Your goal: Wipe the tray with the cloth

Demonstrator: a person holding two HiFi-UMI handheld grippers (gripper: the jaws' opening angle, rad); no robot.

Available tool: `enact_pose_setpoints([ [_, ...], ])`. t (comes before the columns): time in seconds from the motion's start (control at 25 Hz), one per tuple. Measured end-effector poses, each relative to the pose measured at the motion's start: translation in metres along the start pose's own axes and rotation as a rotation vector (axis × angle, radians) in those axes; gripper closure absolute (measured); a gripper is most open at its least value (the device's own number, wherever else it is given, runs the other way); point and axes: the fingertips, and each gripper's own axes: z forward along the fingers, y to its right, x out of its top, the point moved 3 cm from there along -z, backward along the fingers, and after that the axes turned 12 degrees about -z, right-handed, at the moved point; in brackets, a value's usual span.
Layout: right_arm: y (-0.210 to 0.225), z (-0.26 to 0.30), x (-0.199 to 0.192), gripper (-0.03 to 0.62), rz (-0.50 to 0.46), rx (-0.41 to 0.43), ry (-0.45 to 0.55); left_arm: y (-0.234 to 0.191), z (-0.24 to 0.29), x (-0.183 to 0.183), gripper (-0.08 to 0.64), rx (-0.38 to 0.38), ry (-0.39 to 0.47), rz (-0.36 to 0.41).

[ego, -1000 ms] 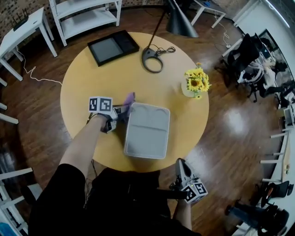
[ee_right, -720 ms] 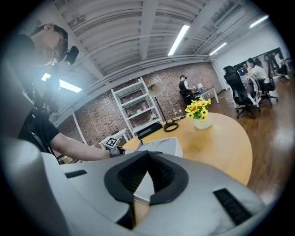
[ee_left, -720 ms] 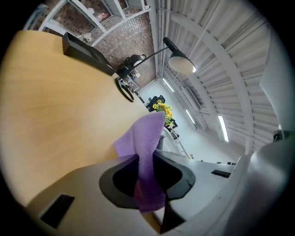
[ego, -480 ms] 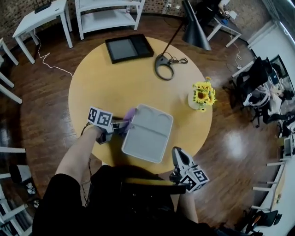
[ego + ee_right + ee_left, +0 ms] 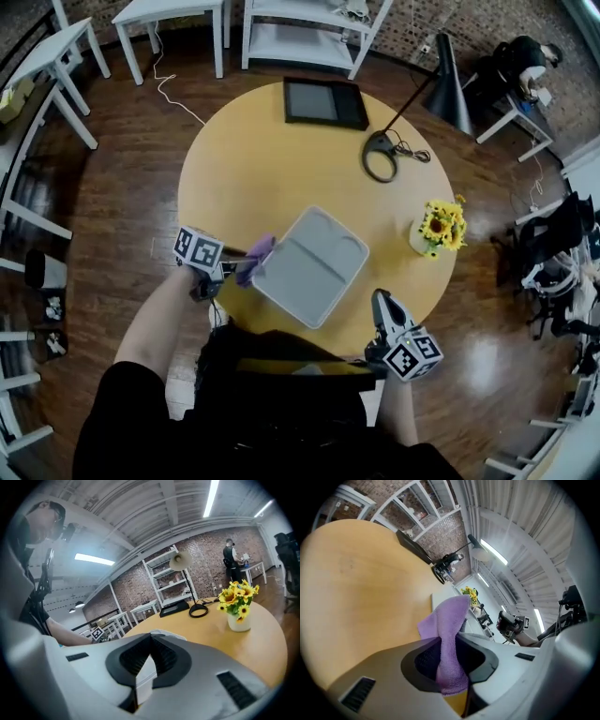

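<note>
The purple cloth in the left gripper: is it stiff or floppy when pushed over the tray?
Probably floppy: the purple cloth folds and curls beyond the left gripper. It looks light, and may bunch against the tray rim.

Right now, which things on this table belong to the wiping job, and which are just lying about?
Part of the job:
- purple cloth, pinched in the left gripper
- grey tray, beside the cloth

Just lying about:
- vase of sunflowers
- lamp
- black flat box at the far edge
</note>
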Motion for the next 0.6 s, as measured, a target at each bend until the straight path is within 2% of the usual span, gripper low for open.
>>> enact_pose_setpoints([
  [0.12,-0.017,0.015,-0.001,0.589,-0.005,0.073,0.0,-0.004,-0.023,-0.018,0.489,0.015,0.115,-0.055],
  [0.24,-0.036,0.029,0.007,0.589,-0.027,0.158,0.013,-0.006,-0.043,-0.028,0.489,0.023,0.275,-0.133],
  [0.36,-0.034,0.029,0.007,0.589,-0.027,0.209,0.018,-0.007,-0.05,-0.039,0.489,0.036,0.456,-0.215],
  [0.44,-0.027,0.028,0.002,0.589,-0.033,0.245,0.01,-0.005,-0.051,-0.044,0.489,0.053,0.557,-0.231],
  [0.52,-0.018,0.036,-0.002,0.589,-0.083,0.29,-0.017,-0.003,-0.056,-0.045,0.489,0.083,0.632,-0.233],
  [0.6,-0.011,0.048,-0.003,0.589,-0.17,0.335,-0.067,-0.003,-0.063,-0.05,0.491,0.122,0.71,-0.277],
])
